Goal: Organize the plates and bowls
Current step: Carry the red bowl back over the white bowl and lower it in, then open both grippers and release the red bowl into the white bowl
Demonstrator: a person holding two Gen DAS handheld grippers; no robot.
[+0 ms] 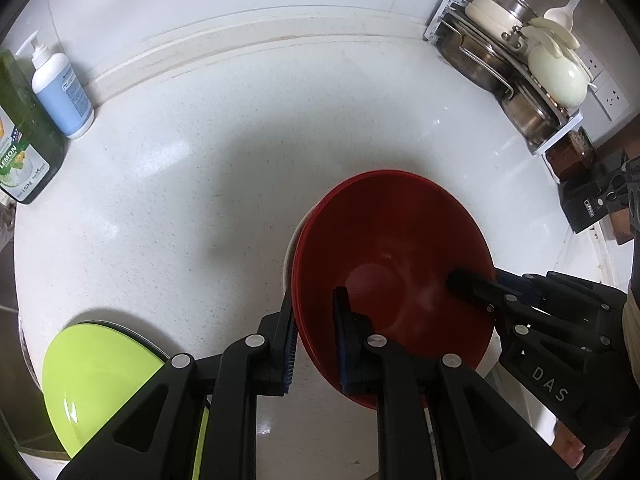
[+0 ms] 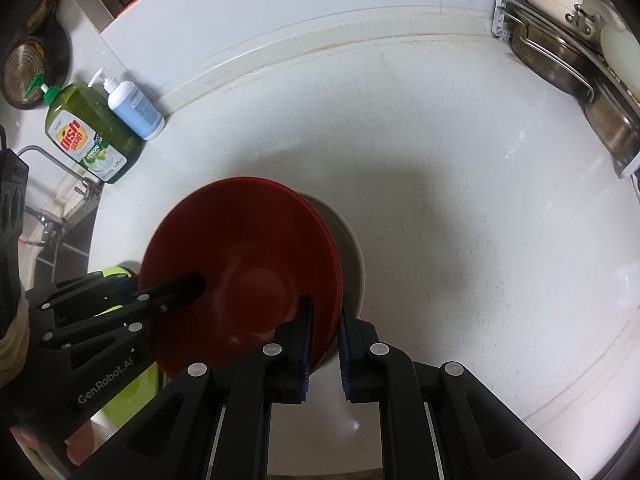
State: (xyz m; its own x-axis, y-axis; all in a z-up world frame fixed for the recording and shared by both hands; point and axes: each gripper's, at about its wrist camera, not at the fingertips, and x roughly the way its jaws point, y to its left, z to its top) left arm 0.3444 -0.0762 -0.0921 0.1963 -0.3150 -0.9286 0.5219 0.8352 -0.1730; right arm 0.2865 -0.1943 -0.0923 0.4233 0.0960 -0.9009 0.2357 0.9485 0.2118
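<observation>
Red bowl gripped by both tools; faucet only in right view

Red bowl: a glossy deep-red round plastic bowl, upright and open-side up, empty, with a small flat circular base visible inside.
Red stack: a second red rim shows just under the top bowl's edge, so it sits nested in another red bowl.
White dish: a white round bowl or plate lies beneath the red ones, only its rim peeking out at one side.
Stack position: on the white speckled countertop, near its front edge.
Green plate: a shiny lime-green round plate, empty, apart from the stack, at the counter's edge beside the sink.
</observation>
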